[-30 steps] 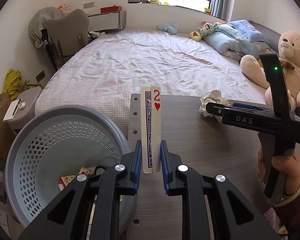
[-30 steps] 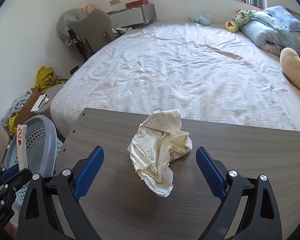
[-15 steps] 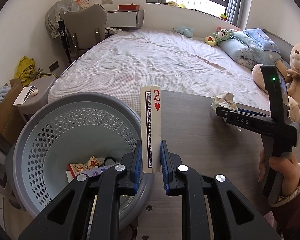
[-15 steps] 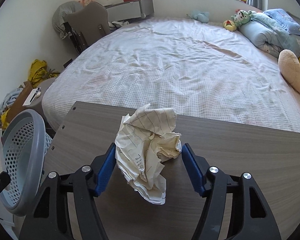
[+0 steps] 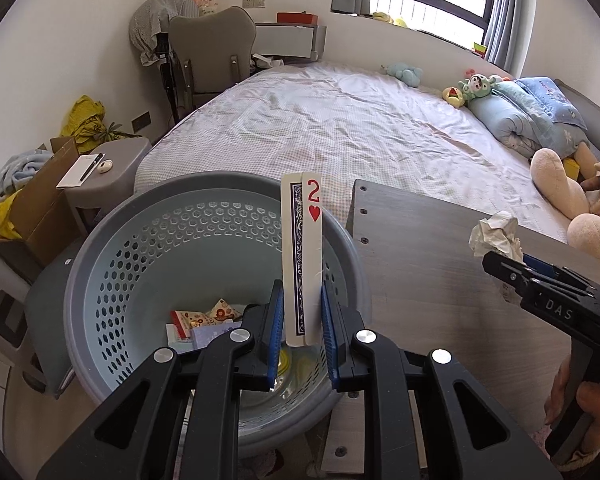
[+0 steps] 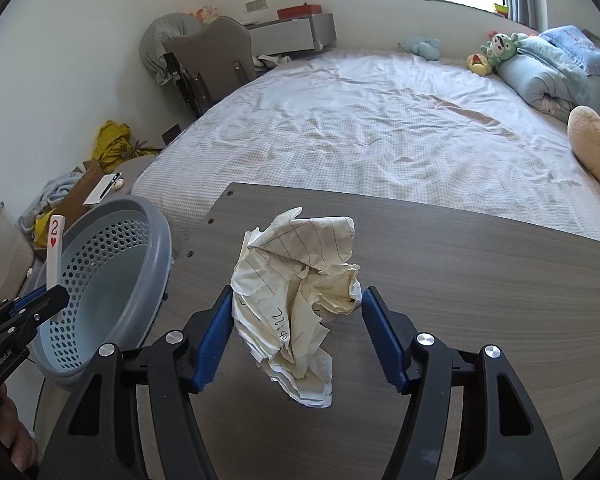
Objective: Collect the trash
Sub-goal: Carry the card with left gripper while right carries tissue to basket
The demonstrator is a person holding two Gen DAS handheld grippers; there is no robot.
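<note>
My left gripper (image 5: 300, 336) is shut on a playing card (image 5: 302, 256), a two of hearts, held upright over the grey-blue perforated basket (image 5: 148, 236). The card (image 6: 54, 248) and basket (image 6: 112, 276) also show at the left of the right wrist view. My right gripper (image 6: 298, 320) has closed on a crumpled ball of lined paper (image 6: 300, 292) on the grey wooden table (image 6: 480, 280); both pads touch it. The paper (image 5: 496, 232) shows in the left wrist view beside the right gripper's body (image 5: 548, 292).
The basket holds several wrappers and packets (image 5: 204, 320) at its bottom. A bed (image 6: 380, 120) lies beyond the table, with plush toys (image 5: 564, 196) at the right. A grey stool (image 5: 108, 164), cardboard box and chair (image 5: 212, 56) stand at the left.
My left gripper has carried the card leftward from above the table to above the basket. My right gripper's jaws have closed from wide open onto the crumpled paper.
</note>
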